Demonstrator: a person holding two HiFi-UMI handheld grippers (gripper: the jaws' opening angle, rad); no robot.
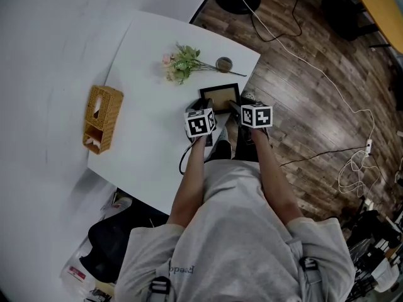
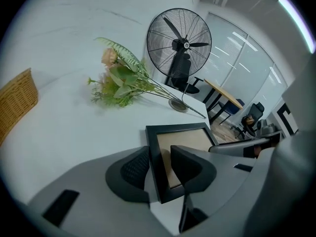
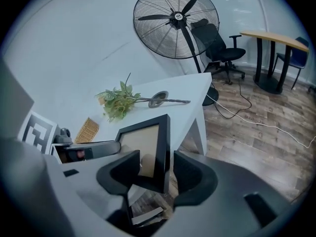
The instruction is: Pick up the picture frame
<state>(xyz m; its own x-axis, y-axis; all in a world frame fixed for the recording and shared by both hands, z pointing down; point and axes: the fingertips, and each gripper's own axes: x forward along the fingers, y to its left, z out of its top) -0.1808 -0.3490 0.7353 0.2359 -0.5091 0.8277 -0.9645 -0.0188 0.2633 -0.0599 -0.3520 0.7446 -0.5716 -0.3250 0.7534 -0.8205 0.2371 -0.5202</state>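
Note:
The picture frame (image 1: 220,95), black with a brown board in it, lies flat at the near right edge of the white table (image 1: 151,150). My left gripper (image 1: 210,112) straddles its left rail. In the left gripper view the frame (image 2: 185,138) sits in the left gripper (image 2: 158,169): one pad is against the rail's outer edge and the other finger rests on the board beside it. My right gripper (image 1: 235,109) is at the frame's right side. In the right gripper view the frame's right rail (image 3: 162,149) stands between the jaws of the right gripper (image 3: 155,174), with a gap to the left pad.
Artificial flowers (image 1: 182,63) and a small round disc (image 1: 223,63) lie behind the frame. A wicker tissue box (image 1: 101,118) stands at the table's left. A standing fan (image 3: 175,21), an office chair (image 3: 217,43) and cables (image 1: 327,74) are on the wooden floor to the right.

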